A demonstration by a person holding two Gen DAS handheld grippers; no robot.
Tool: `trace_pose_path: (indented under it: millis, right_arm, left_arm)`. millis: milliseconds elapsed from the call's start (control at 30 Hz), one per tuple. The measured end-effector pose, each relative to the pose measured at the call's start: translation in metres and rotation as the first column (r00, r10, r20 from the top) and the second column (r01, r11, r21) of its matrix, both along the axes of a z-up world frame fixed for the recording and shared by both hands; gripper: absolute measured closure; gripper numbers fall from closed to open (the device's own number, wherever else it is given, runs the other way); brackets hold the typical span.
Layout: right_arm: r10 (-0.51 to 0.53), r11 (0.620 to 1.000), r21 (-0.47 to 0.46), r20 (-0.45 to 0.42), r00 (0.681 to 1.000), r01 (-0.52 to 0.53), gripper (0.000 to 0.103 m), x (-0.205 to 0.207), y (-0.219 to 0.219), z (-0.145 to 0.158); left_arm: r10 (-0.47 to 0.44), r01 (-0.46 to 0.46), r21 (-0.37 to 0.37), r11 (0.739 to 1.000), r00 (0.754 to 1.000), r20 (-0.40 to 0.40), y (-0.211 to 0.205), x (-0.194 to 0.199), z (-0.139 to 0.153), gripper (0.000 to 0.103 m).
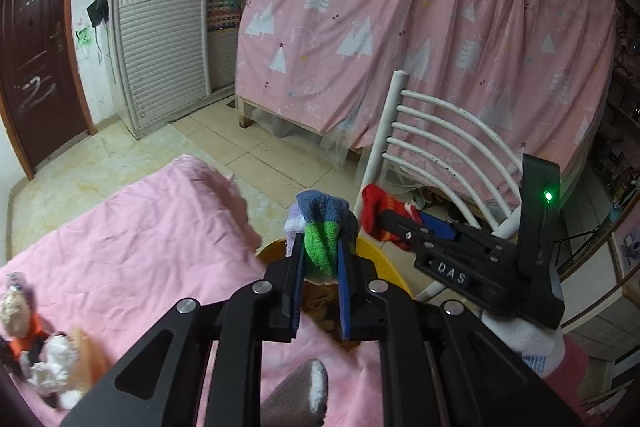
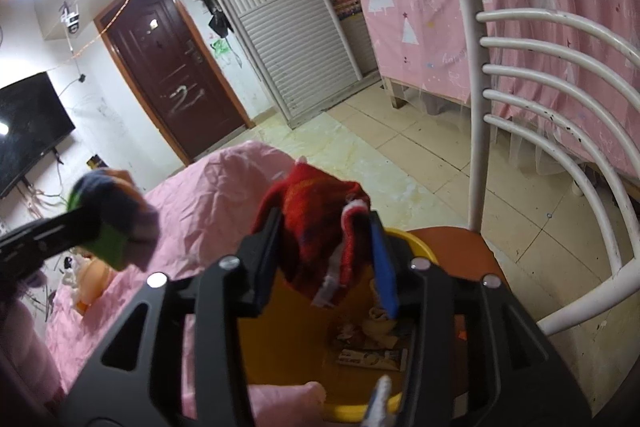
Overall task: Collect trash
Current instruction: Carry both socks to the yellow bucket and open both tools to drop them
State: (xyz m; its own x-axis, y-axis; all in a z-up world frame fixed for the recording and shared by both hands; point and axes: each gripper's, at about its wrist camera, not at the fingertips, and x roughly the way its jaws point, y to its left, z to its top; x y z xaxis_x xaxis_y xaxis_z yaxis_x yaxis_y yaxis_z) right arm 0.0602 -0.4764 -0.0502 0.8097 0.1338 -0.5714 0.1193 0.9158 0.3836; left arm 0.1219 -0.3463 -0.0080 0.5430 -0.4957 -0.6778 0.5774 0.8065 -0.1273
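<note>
Now left hand-held gripper [image 1: 319, 259] pinching striped sock [image 1: 324, 227]; right hand-held gripper [image 2: 324, 251] pinching red sock [image 2: 316, 211], above yellow bin [image 2: 280, 327].

The right gripper [image 2: 324, 247] clamps a red knitted sock [image 2: 316, 223] between its jaws, directly above a yellow bin [image 2: 280, 339] holding paper scraps [image 2: 372, 343]. At nine o'clock the left gripper [image 2: 86, 227] grips a blue, green and purple sock [image 2: 120, 223] over the pink bedsheet [image 2: 208, 195]. A white chair [image 2: 560, 131] stands at three o'clock.
</note>
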Motion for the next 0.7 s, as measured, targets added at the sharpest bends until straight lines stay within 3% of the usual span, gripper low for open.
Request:
trace_pose_path:
  millis: [167,333,700]
  right_arm:
    - [-0.001,1.0,0.01,0.0,1.0,0.001,0.061,0.0,-0.003,-0.001]
    - [-0.002,1.0,0.02,-0.001,1.0,0.003,0.061,0.0,-0.005,-0.002]
    - [0.015,1.0,0.023,-0.004,1.0,-0.015,0.061,0.0,0.004,-0.001]
  left_arm:
    - [0.02,-0.022,-0.034,0.999,0.999,-0.048,-0.013,0.016,-0.014,0.094]
    - [0.025,-0.027,-0.028,0.999,0.997,-0.077,-0.021,0.024,-0.027,0.075]
    - [0.035,-0.035,-0.002,0.999,0.996,-0.084,-0.015,0.02,-0.032,0.074]
